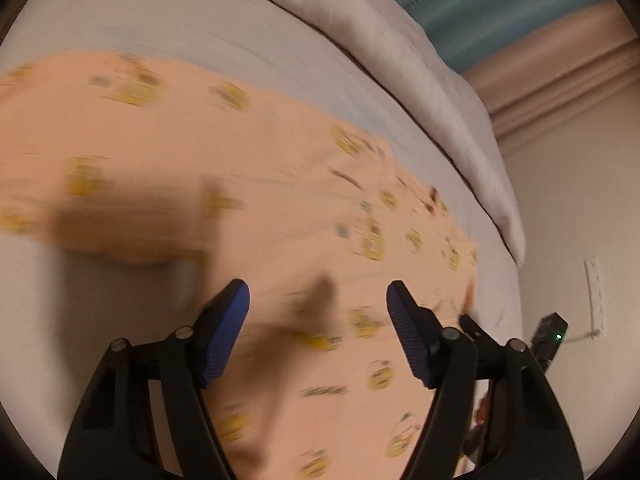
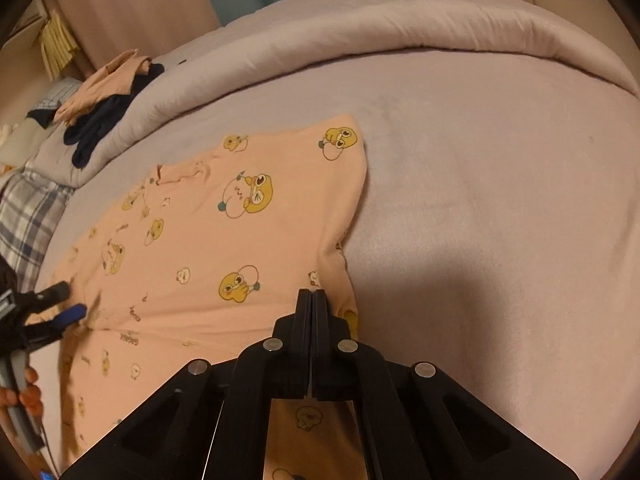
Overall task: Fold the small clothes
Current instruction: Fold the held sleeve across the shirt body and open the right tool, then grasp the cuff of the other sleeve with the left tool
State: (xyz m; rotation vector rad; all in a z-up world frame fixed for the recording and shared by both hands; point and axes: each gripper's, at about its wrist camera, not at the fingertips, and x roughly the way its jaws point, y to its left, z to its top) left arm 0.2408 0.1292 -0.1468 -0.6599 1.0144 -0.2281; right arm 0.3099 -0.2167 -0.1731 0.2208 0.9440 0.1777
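A peach shirt with yellow duck prints (image 2: 200,248) lies spread on the bed; it also shows, blurred, in the left wrist view (image 1: 240,184). My left gripper (image 1: 318,300) is open, its blue-padded fingers (image 1: 226,328) just above the shirt, holding nothing. It shows at the left edge of the right wrist view (image 2: 64,304), at the shirt's left side. My right gripper (image 2: 312,294) is shut on the shirt's fabric near its right sleeve.
The bed has a lilac sheet (image 2: 480,220) and a rolled duvet (image 2: 400,24) along the far side. A pile of other clothes (image 2: 104,96) and a checked pillow (image 2: 24,216) lie at the far left. A wall socket (image 1: 596,292) is at the right.
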